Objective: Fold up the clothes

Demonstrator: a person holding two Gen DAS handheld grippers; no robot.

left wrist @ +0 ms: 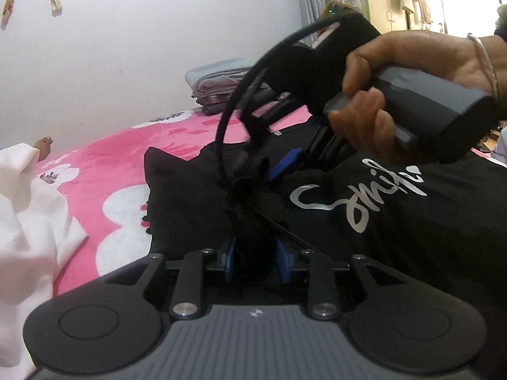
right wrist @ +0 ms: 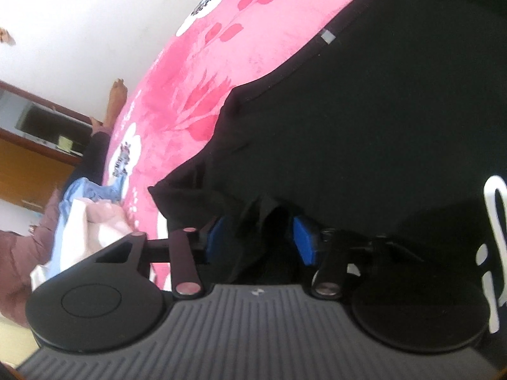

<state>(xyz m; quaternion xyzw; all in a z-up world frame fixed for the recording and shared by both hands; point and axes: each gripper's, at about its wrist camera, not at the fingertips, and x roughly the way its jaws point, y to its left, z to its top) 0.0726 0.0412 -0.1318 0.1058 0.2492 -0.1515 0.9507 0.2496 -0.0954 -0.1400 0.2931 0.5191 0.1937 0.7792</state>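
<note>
A black T-shirt (left wrist: 412,237) (right wrist: 364,110) with silver script lettering (left wrist: 348,202) lies spread on a pink flowered blanket (left wrist: 120,164) (right wrist: 221,63). My left gripper (left wrist: 256,262) sits low over its near edge, blue pads slightly apart, with a bunched fold of the black cloth between them. My right gripper (left wrist: 279,171) (right wrist: 261,239), held in a hand (left wrist: 396,72), comes down from the right onto the same bunch just ahead of the left one. Its blue pads (right wrist: 304,240) stand apart around a raised fold of the shirt, with a dark gap at the right pad.
A white garment (left wrist: 28,221) lies at the left edge of the blanket. A stack of folded clothes (left wrist: 215,85) stands by the far wall. A person sits at the bed's far side, foot (left wrist: 42,145) (right wrist: 117,98) on the blanket, blue cloth (right wrist: 85,193) beside them. A black cable (left wrist: 228,120) loops off the right gripper.
</note>
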